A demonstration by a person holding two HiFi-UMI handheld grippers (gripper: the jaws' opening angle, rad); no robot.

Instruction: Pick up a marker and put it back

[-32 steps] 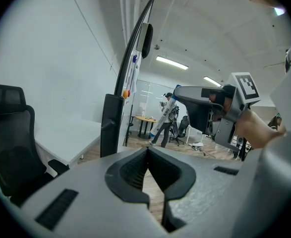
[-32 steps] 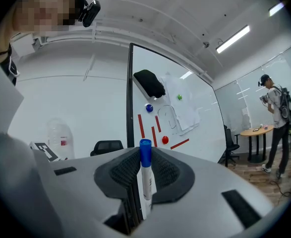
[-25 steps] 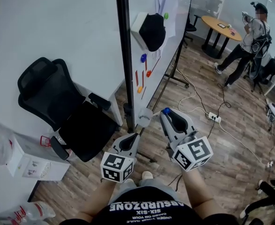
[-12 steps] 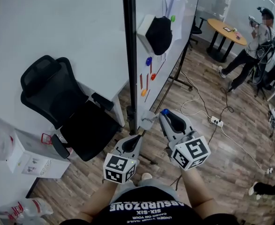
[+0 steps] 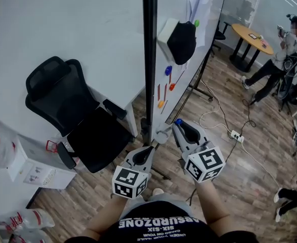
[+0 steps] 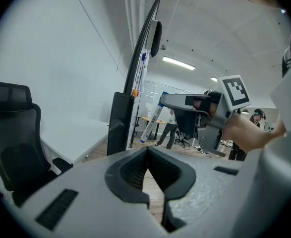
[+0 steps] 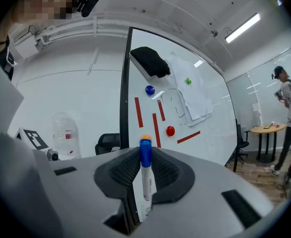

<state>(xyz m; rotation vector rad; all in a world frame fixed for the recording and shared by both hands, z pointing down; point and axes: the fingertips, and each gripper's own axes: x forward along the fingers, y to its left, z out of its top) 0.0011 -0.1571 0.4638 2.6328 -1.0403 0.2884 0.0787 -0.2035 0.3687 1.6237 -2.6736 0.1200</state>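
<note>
A white marker with a blue cap point(image 7: 145, 175) stands upright between the dark pads of my right gripper point(image 7: 144, 168), which is shut on it. From the head view that gripper point(image 5: 179, 126) is held low in front of the whiteboard point(image 5: 191, 65), with the blue cap point(image 5: 178, 121) at its tip. In the left gripper view the same marker point(image 6: 153, 117) hangs from the right gripper point(image 6: 185, 102). My left gripper point(image 6: 146, 151) is shut with nothing in it; it sits just left of the right one point(image 5: 162, 133).
The whiteboard point(image 7: 185, 108) carries a black eraser point(image 7: 150, 61), red strips point(image 7: 137, 112) and blue, red and green magnets. Its black post point(image 5: 149, 59) stands close ahead. A black office chair point(image 5: 72, 110) is at left. Cables and a power strip point(image 5: 234, 134) lie on the floor; a person point(image 5: 285, 49) stands far right.
The head view has drifted a little, so the whiteboard and post sit further right. Both grippers keep their pose and the marker stays held.
</note>
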